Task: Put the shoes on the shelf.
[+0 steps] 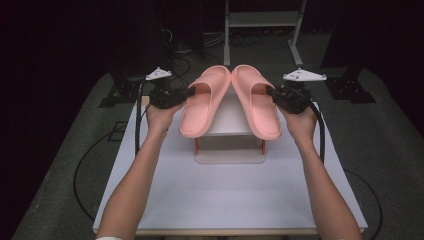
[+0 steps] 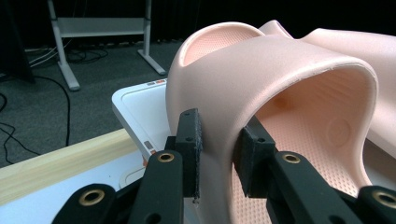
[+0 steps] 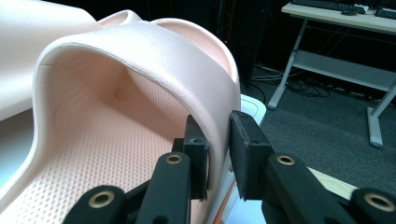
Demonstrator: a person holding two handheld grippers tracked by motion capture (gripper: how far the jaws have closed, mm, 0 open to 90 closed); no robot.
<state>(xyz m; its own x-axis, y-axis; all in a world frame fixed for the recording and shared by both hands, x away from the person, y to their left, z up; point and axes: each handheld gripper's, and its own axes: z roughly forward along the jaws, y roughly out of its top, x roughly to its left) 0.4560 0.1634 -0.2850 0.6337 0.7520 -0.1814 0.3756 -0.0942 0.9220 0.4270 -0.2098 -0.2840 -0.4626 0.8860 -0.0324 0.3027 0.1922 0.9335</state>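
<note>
Two pink slippers lie side by side on a small white stand in the upper middle of the high view, toes touching at the far end and heels splayed toward the lower edge. The stand sits on the table, and its sloped top holds the soles tilted.

The left gripper comes in from the left and takes the left slipper by the outer side of its strap. The right gripper does the same to the right slipper from the right. The strap is probably chosen because it is the one thin wall that narrow jaws can straddle, since the sole is too thick.

In the left gripper view the strap arches over the centre. One pad lies on its outer face and the other inside, so both are clamped on its root. In the right gripper view the right strap is pinched in the same way, though the outer pad looks only lightly in contact.

Gripping both slippers at once, in mirror image, keeps the pair aligned on the stand, so either one could be nudged or lifted without disturbing the other.
</note>
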